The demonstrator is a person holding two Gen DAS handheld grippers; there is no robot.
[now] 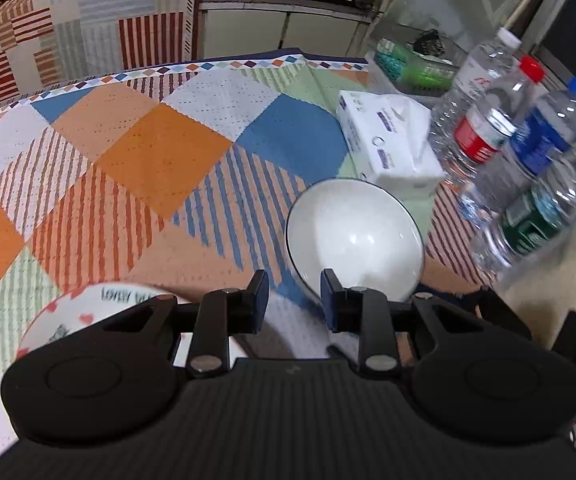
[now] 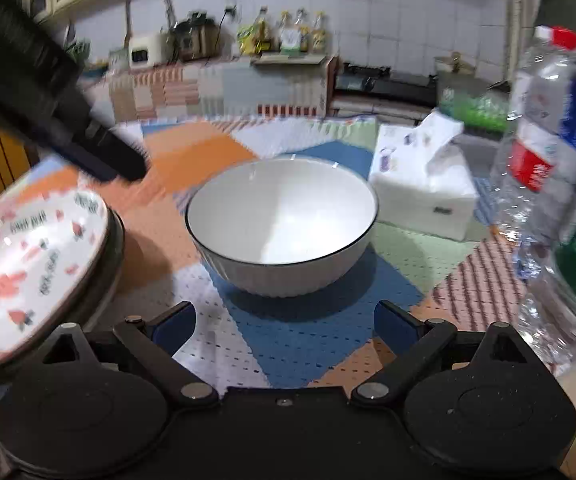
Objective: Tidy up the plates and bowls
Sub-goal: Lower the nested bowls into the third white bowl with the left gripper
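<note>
Both tools gape empty: left tool [image 1: 294, 300] narrowly, right tool [image 2: 283, 324] wide. On the patchwork-clothed surface [image 2: 191, 156], a strawberry plate [image 2: 27, 256] lies near left, a white bowl [image 2: 281, 220] centre, tissue box [image 2: 424, 188] and water bottles [image 2: 548, 152] right; tiled kitchen wall [image 2: 408, 20] beyond.

No wording can be made out for certain. The patterned plate [image 2: 27, 264] carries dark lettering, upside down and blurred. The tissue pack [image 1: 388, 140] and bottle labels [image 1: 482, 132] bear print too small to read.
</note>
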